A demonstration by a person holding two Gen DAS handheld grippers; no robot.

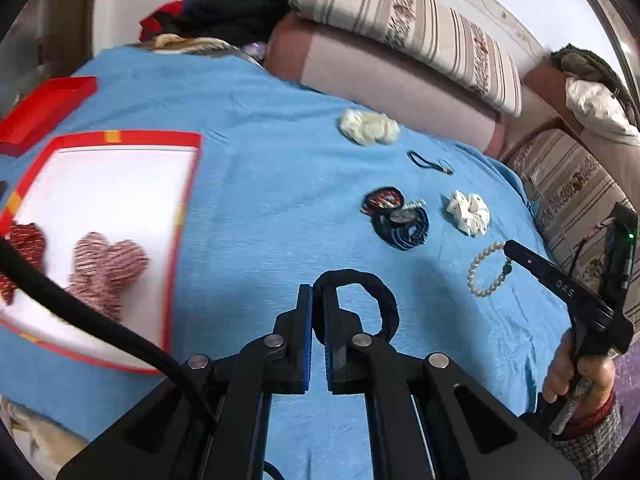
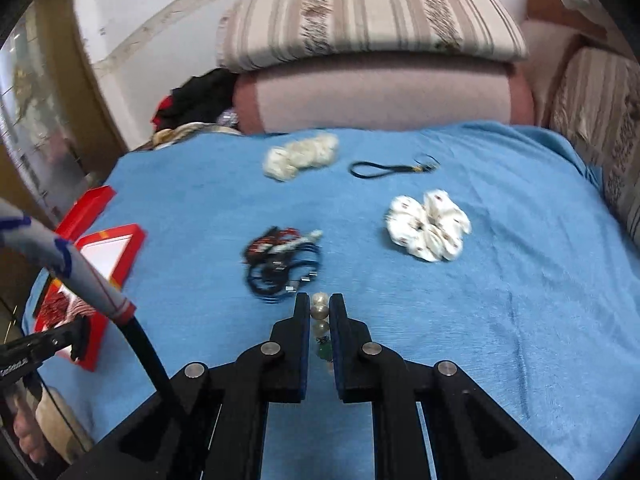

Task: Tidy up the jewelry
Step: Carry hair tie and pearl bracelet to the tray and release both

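My left gripper (image 1: pixel 317 294) is shut on a black fabric hair tie (image 1: pixel 380 300), held over the blue cloth just right of the red-rimmed white tray (image 1: pixel 120 184). The tray holds a pink striped scrunchie (image 1: pixel 106 270) and a dark red one (image 1: pixel 24 248). My right gripper (image 2: pixel 320 304) is shut on a pearl bracelet (image 2: pixel 320 312), which also shows in the left wrist view (image 1: pixel 486 276) at that gripper's tip (image 1: pixel 510 248). The tray shows at the left in the right wrist view (image 2: pixel 108 256).
On the blue cloth (image 1: pixel 280 160) lie a cream scrunchie (image 1: pixel 368 126), a white patterned scrunchie (image 2: pixel 430 226), a thin dark cord (image 2: pixel 390 168) and a heap of dark bands (image 2: pixel 280 266). A red lid (image 1: pixel 44 110) lies beyond the tray. Striped cushions (image 2: pixel 368 16) line the far edge.
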